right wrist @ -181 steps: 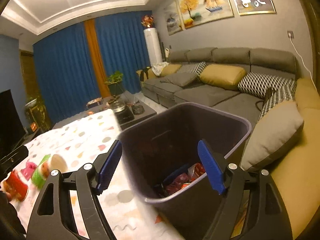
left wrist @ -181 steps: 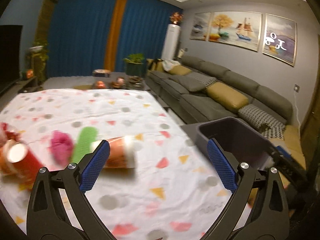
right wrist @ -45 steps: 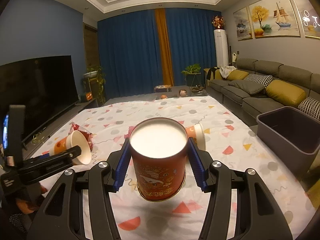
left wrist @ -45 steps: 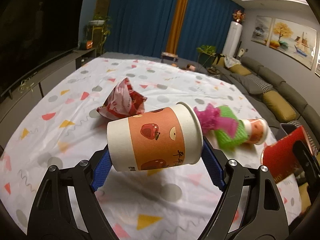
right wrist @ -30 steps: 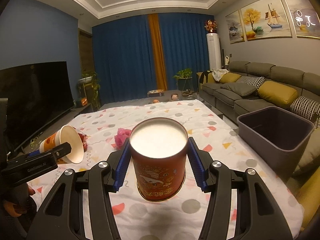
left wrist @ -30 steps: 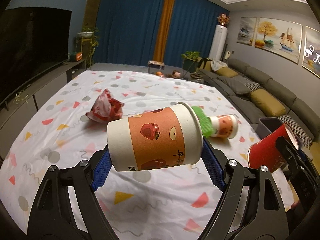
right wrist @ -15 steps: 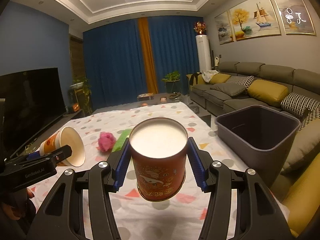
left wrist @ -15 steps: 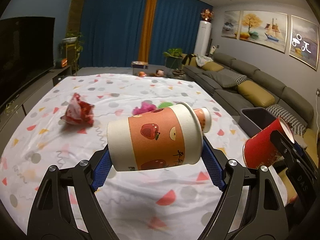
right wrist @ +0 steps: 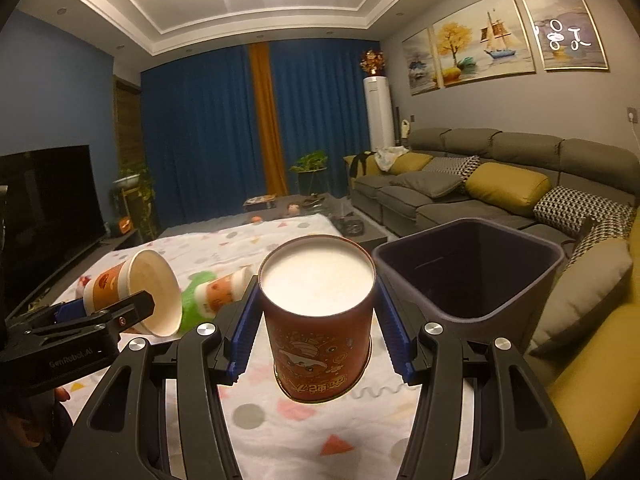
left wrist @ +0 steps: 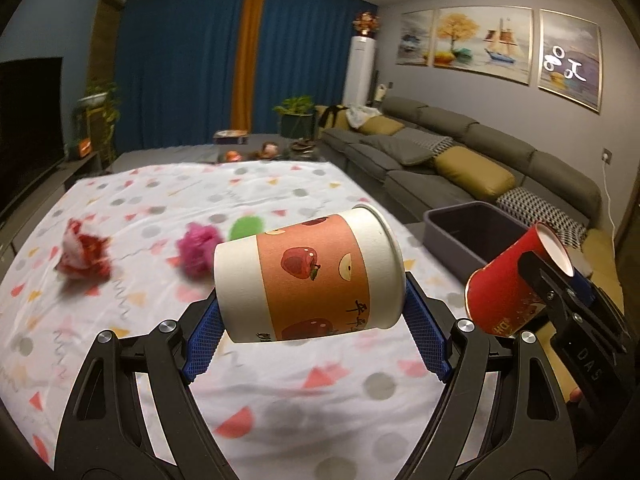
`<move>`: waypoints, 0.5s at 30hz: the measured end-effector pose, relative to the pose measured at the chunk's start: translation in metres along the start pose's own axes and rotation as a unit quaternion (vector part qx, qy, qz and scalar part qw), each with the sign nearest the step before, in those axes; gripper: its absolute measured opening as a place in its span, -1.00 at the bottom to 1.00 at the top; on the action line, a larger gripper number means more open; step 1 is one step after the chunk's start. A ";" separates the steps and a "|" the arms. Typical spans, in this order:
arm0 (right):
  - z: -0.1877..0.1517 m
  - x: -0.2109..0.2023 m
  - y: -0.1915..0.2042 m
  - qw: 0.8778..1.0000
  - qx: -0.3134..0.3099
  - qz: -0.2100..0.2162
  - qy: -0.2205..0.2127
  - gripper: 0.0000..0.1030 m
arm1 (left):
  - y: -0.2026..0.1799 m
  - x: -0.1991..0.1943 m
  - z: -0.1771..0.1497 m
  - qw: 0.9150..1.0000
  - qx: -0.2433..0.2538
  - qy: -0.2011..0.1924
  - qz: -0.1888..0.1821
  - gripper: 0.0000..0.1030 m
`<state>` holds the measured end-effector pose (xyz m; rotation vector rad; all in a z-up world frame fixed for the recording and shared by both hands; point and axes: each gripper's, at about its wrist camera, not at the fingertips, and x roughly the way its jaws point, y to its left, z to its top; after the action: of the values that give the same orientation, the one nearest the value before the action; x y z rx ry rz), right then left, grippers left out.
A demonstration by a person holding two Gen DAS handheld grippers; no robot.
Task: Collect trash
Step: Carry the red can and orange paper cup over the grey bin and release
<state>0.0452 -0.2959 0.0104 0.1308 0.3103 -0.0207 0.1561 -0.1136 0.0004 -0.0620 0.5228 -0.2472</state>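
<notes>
1. Left tongs (left wrist: 312, 332) grasp an apple-print paper cup (left wrist: 308, 278); right tongs (right wrist: 316, 328) grasp a red round tin (right wrist: 318, 320).
2. Both have swung from the counter (left wrist: 160, 200) toward the dark grey plastic bin (right wrist: 468, 276), now just beside the tin; dropping seems next.

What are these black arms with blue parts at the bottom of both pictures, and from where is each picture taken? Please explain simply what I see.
They are no robot arms. A person holds a two-finger gripper in each hand, and a small camera on each gripper looks forward along its blue-padded fingers.

The left camera's picture shows the left gripper clamped on a paper cup with apple prints, lying sideways. The right camera's picture shows the right gripper clamped on a red can, upright.

Each camera also sees the other gripper at its edge. Beneath is a white cloth with coloured dots. On it lie a crumpled red wrapper, a pink ball, something green and another small cup. The dark bin stands beside the sofa.
</notes>
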 end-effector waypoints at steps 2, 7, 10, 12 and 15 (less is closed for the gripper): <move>0.003 0.001 -0.007 1.000 -0.001 -0.010 -0.005 0.06 | -0.012 0.006 0.004 1.000 0.008 -0.002 -0.010 0.56; 0.015 0.007 -0.033 0.999 0.002 -0.044 -0.019 0.06 | -0.042 0.023 0.016 0.999 0.029 -0.006 -0.036 0.56; 0.021 0.009 -0.052 0.997 0.007 -0.066 -0.030 0.06 | -0.061 0.038 0.024 0.998 0.036 -0.008 -0.050 0.56; 0.025 0.010 -0.065 0.996 0.010 -0.077 -0.035 0.06 | -0.075 0.051 0.030 0.997 0.039 -0.006 -0.066 0.56; 0.030 0.015 -0.082 0.995 0.018 -0.092 -0.041 0.06 | -0.093 0.068 0.037 0.996 0.047 -0.005 -0.080 0.56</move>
<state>0.0652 -0.3816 0.0243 0.1370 0.2386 -0.2149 0.2109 -0.2208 0.0108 -0.0145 0.4971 -0.4282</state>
